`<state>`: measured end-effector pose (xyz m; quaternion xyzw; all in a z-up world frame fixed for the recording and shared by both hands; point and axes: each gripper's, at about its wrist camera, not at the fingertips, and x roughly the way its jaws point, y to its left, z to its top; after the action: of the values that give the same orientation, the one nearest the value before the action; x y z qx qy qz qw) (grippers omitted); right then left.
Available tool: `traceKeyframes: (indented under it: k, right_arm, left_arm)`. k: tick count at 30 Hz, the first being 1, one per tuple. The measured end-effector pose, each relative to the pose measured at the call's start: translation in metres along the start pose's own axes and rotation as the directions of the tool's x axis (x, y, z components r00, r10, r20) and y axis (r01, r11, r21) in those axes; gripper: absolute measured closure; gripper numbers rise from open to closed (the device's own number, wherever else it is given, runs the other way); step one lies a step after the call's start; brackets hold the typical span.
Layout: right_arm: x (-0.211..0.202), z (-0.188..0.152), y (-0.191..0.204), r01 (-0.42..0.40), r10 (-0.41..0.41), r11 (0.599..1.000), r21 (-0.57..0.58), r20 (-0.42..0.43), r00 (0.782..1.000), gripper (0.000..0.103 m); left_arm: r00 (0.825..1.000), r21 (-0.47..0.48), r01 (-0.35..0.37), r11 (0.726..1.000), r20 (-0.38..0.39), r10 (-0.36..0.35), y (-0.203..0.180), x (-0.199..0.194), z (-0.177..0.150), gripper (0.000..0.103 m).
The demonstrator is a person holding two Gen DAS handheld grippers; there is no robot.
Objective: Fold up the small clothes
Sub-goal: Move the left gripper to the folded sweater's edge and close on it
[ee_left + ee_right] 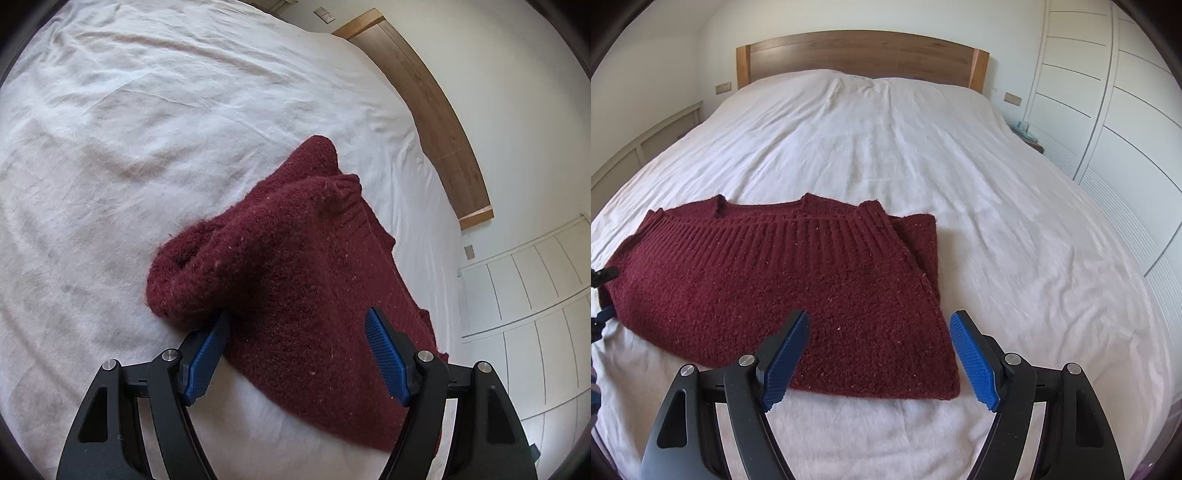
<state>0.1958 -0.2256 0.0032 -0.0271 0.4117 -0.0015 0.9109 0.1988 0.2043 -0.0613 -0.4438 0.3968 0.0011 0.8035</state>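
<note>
maroon sweater (783, 295) part-folded on bed sheet (960, 184) | left gripper (297, 325) wide open, empty, at bunched end | right gripper (879, 325) wide open, empty, over near corner | risk: thick knit slips or drags, undoing fold

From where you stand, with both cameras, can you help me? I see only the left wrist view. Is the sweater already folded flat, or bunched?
Observer: Mostly flat. In the right view the sweater lies spread on the bed, ribbed band facing the headboard.
Operator: Is the right tool holding it?
Observer: No. The right tool is open above the sweater's near right corner.
Operator: Anything beside the bed?
Observer: A white wardrobe along its right side.
</note>
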Motion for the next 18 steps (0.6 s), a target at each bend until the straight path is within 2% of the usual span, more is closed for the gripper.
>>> traceKeyframes:
  k: [2, 4, 11, 14, 18]
  right_arm:
    - [-0.003, -0.001, -0.002, 0.003, -0.003, 1.0, 0.002, 0.002, 1.0, 0.024]
    - [-0.005, -0.002, -0.005, 0.008, -0.008, 1.0, 0.003, 0.004, 1.0, 0.024]
    - [-0.007, -0.004, -0.008, -0.004, 0.004, 1.0, 0.012, 0.004, 1.0, 0.024]
    - [-0.009, -0.005, -0.008, -0.004, 0.004, 1.0, 0.004, 0.005, 1.0, 0.024]
    - [-0.012, -0.006, -0.014, 0.01, -0.01, 1.0, 0.01, 0.004, 1.0, 0.024]
  left_arm:
    - [1.0, -0.034, 0.015, 0.999, 0.008, -0.015, 0.004, -0.002, 0.0, 0.034]
    - [1.0, -0.023, 0.008, 1.0, 0.008, -0.008, 0.002, -0.008, -0.005, 0.034]
    - [0.998, -0.041, 0.013, 0.999, -0.068, -0.015, 0.006, -0.018, -0.04, 0.034]
    - [0.999, -0.07, 0.023, 0.997, -0.042, -0.026, 0.006, -0.006, -0.034, 0.034]
    - [0.998, -0.136, 0.059, 0.989, 0.029, -0.056, 0.013, 0.01, -0.016, 0.034]
